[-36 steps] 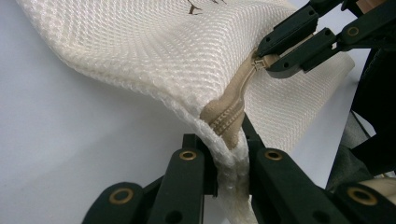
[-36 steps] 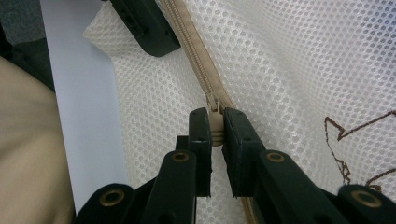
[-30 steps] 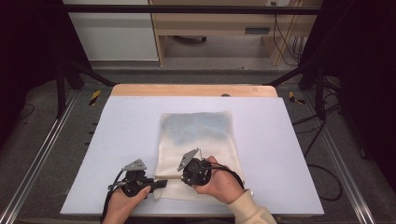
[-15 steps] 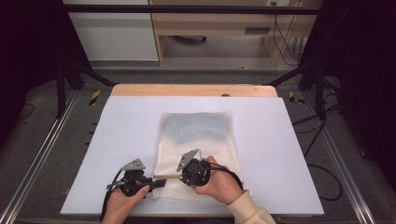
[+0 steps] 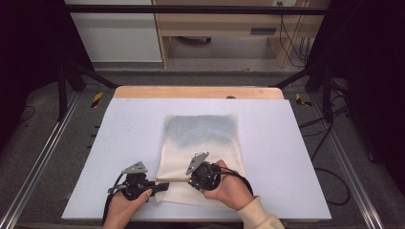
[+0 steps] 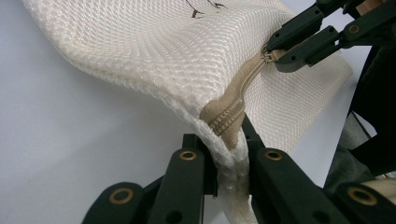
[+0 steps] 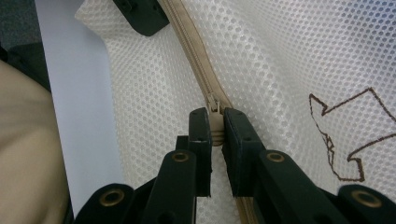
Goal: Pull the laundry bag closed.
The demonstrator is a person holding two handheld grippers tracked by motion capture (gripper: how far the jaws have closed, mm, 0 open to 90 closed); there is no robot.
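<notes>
A cream mesh bag (image 5: 203, 138) lies flat on the pale table (image 5: 286, 143), its tan zipper (image 5: 177, 180) running along the near edge. My left gripper (image 5: 165, 185) is shut on the bag's near left corner, and in the left gripper view the jaws (image 6: 229, 149) pinch the mesh at the zipper's end (image 6: 231, 107). My right gripper (image 5: 190, 182) sits a short way along the zipper. Its jaws (image 7: 215, 123) are shut on the zipper pull (image 7: 215, 129). The left gripper view shows the right gripper (image 6: 275, 51) farther up the zipper.
A brown arrow outline (image 7: 345, 135) is stitched on the mesh to the right of the zipper. A wooden strip (image 5: 198, 92) edges the table's far side. Metal rails (image 5: 43, 157) flank the table, and cables (image 5: 329, 162) trail on the floor at right.
</notes>
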